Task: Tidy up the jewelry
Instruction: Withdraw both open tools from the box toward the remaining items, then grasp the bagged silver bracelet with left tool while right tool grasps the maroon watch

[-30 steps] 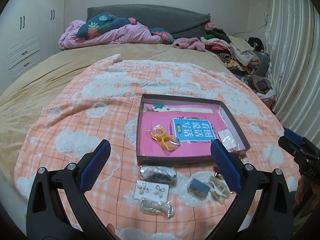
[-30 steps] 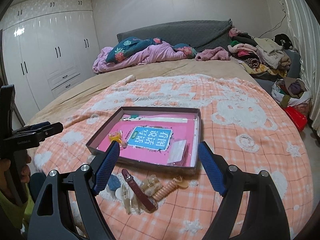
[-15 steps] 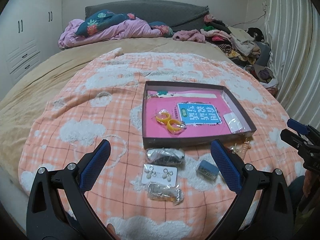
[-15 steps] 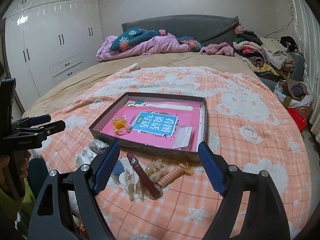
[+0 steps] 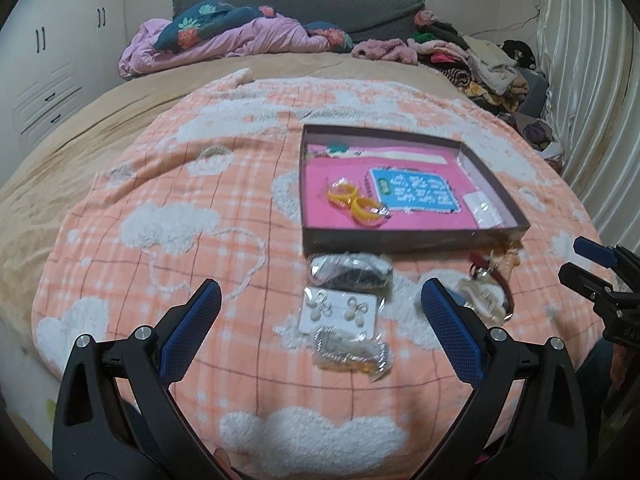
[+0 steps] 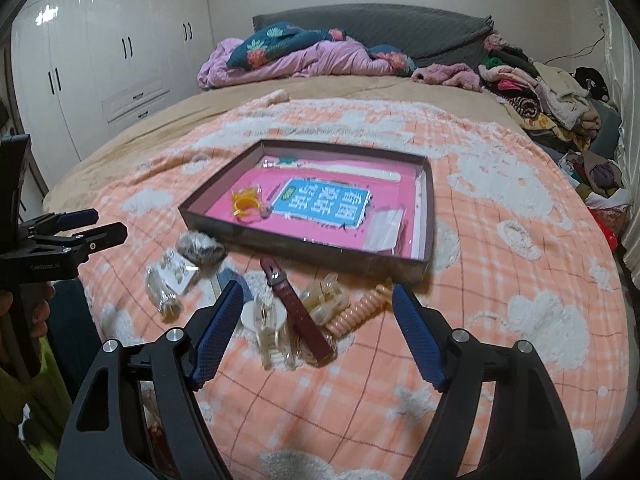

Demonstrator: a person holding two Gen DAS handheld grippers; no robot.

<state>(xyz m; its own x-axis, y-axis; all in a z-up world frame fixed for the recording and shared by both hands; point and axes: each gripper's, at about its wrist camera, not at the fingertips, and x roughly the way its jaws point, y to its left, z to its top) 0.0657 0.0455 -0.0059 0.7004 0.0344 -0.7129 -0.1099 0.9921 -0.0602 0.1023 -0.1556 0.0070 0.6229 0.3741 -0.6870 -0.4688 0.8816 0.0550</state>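
We hold the left gripper [image 5: 320,320] wide open above the orange cloud-patterned blanket [image 5: 160,200], with nothing between its blue pads [image 5: 192,328]. Below the gap lies a white earring card [image 5: 339,312], with a clear bag of pale jewelry [image 5: 351,350] just nearer us and a bag of dark jewelry [image 5: 350,272] just beyond it.

Our right gripper [image 6: 318,328] is also open, its jaws closing, and they grip nothing. Under the gap lies a small heap: a maroon watch strap [image 6: 298,314], a clear hair clip [image 6: 326,300] beside it, a peach spiral hair tie [image 6: 358,312] to the right, and a round white piece [image 6: 262,316] to the left. A small blue box [image 6: 230,278] sits beside the left finger.

Beyond both heaps rests the shallow dark-walled tray [image 6: 304,246], its floor lined in pink. Inside it are two yellow rings [image 5: 356,204] in clear wrap near the left side, a blue label [image 6: 320,202] in the middle, and a small clear packet [image 6: 384,228] toward the right wall.

Farther back lies a tan bedspread [image 6: 340,88], a rumpled purple quilt [image 6: 300,60] against the grey headboard [image 6: 380,28], and piled clothes [image 6: 540,88] on the right.
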